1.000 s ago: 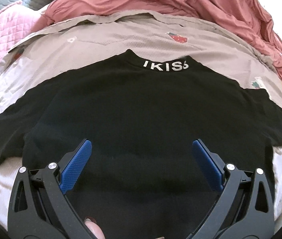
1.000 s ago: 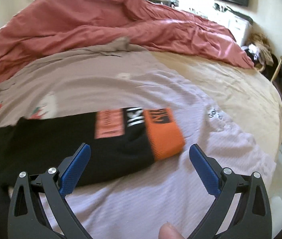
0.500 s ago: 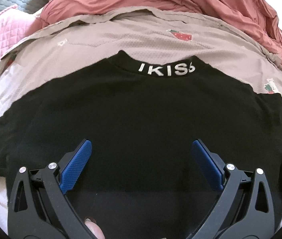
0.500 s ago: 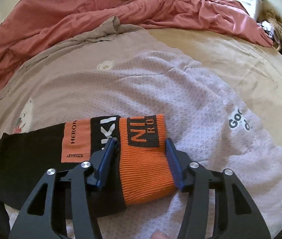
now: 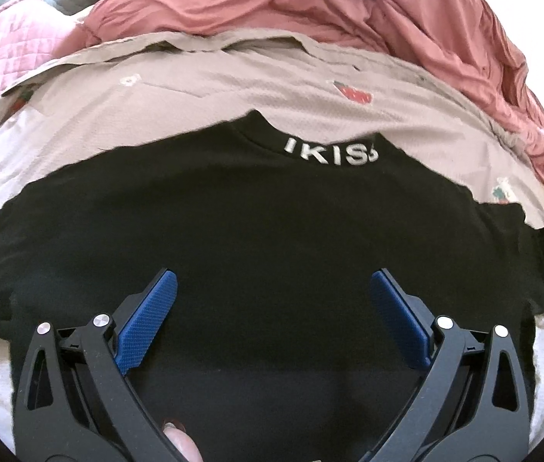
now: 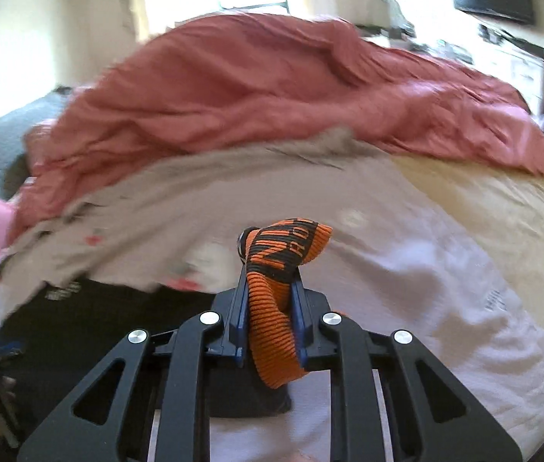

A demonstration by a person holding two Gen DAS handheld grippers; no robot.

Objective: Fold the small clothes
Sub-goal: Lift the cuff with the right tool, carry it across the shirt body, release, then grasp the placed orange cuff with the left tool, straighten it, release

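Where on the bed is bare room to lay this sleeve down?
Free: pale beige sheet right of the white bedding, below the rumpled red duvet. Crowded: the spread black T-shirt fills the near middle.

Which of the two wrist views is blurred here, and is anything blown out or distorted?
Right wrist view: motion blur smears the red duvet and bedding; the window is blown out; the orange cuff in the closing right gripper stays fairly sharp. Left wrist view: sharp, with fisheye bending the black shirt.
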